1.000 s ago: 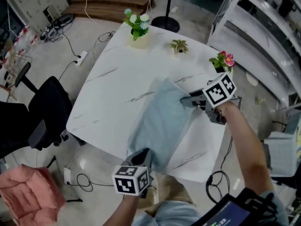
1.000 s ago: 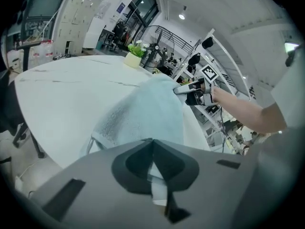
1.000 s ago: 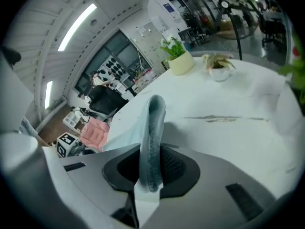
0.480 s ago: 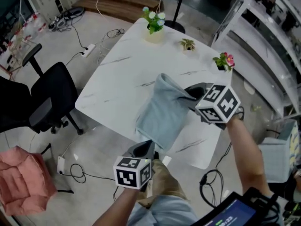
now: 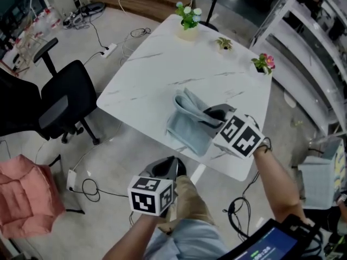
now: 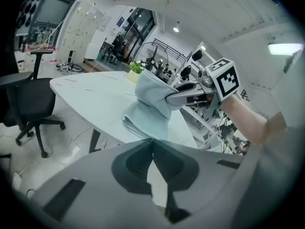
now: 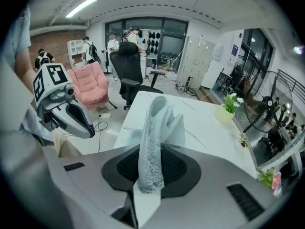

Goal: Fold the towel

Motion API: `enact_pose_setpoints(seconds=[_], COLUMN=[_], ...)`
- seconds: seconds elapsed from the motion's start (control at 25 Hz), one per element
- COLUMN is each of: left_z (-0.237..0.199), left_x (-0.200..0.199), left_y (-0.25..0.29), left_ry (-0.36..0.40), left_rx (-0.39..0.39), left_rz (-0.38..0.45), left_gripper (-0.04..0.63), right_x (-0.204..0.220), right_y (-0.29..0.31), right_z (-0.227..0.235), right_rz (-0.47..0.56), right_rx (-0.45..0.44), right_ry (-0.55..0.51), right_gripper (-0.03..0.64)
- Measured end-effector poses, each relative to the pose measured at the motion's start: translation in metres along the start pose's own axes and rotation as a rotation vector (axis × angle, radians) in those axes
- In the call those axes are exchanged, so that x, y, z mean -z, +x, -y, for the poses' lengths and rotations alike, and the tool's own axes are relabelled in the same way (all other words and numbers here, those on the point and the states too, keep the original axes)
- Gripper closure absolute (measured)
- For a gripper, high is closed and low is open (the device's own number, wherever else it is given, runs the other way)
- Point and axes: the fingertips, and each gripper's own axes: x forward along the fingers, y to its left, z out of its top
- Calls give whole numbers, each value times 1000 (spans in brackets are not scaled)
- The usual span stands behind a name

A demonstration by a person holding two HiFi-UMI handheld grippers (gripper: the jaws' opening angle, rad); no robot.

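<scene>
A light blue towel [image 5: 187,124] lies bunched on the near part of the white marble table [image 5: 157,75]. My right gripper [image 5: 210,115] is shut on a raised fold of it. In the right gripper view the towel [image 7: 159,112] stands up between the pads of the right gripper [image 7: 151,151]. Its jaws have just been easing open slightly, with the fold still pinched between them. My left gripper [image 5: 168,167] hangs off the table's near edge, apart from the towel, shut and empty. In the left gripper view, the left gripper [image 6: 152,144] faces the towel [image 6: 145,104].
Three small potted plants [image 5: 188,20] [image 5: 224,44] [image 5: 262,64] stand along the table's far side. A black office chair [image 5: 65,104] and a pink seat [image 5: 24,194] are on the floor at left. Shelving [image 5: 309,42] runs along the right, and cables lie on the floor.
The towel lay spread long, reaching my left gripper. The right gripper has carried its edge up and over, so it is now heaped and clear of the left gripper.
</scene>
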Motion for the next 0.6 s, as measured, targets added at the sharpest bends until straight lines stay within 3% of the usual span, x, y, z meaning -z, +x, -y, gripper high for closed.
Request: enact_pose_setpoints(seconds=[0.4, 0.6], left_z=[-10, -16], left_x=[24, 36], left_y=[-18, -22], left_ry=[-13, -17], left_rx=[-17, -23], left_rz=[-3, -12], left_gripper=[588, 588], right_x=[25, 43], right_y=[39, 60], right_z=[-45, -57], right_rz=[-82, -109], right_rx=[41, 67], right_ry=[-158, -183], right_gripper=[512, 501])
